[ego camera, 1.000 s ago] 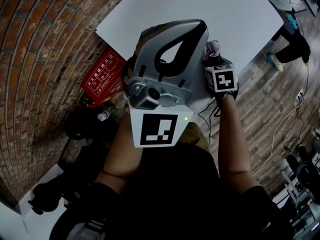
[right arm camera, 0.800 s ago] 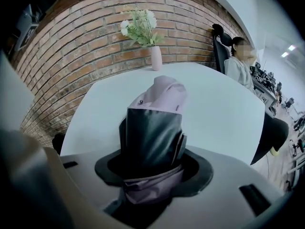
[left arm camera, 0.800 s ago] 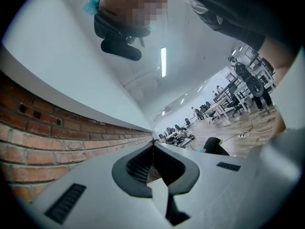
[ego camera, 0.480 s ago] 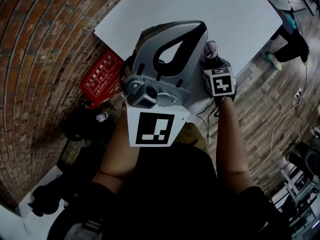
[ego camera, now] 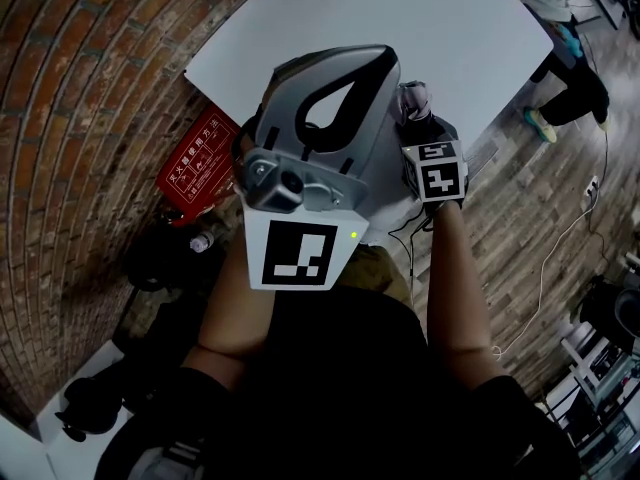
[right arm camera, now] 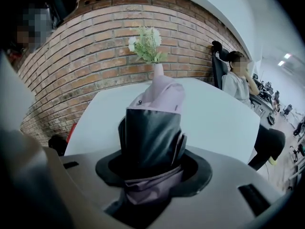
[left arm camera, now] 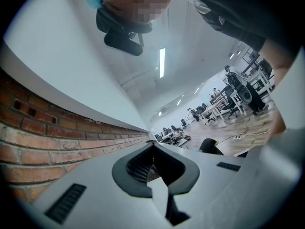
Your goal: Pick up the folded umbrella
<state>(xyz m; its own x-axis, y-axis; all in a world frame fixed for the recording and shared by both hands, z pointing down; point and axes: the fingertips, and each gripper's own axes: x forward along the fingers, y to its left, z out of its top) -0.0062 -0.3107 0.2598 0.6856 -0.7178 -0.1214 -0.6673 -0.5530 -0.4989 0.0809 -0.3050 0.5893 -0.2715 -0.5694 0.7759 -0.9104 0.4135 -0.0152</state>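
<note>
The folded umbrella point(right arm camera: 152, 128), pale pink and black fabric, stands up between the jaws of my right gripper point(right arm camera: 153, 151), which is shut on it. It hangs a little above the white table point(right arm camera: 214, 123). In the head view the umbrella's pink end point(ego camera: 414, 98) pokes out past the right gripper point(ego camera: 418, 128), under its marker cube point(ego camera: 436, 173). My left gripper point(ego camera: 385, 60) is held high and close to the head camera, hiding much of the table edge. Its jaws meet at the tip with nothing between them point(left arm camera: 153, 143).
A small vase of white flowers point(right arm camera: 151, 51) stands at the table's far side by the curved brick wall point(right arm camera: 95, 51). A person sits at the table's right point(right arm camera: 234, 82). A red sign point(ego camera: 200, 153) and dark bags lie on the floor to the left. Cables run over the wooden floor point(ego camera: 560, 248).
The right gripper has risen a little with the umbrella in it, moving slightly up and left in the head view. The left gripper has stayed put.
</note>
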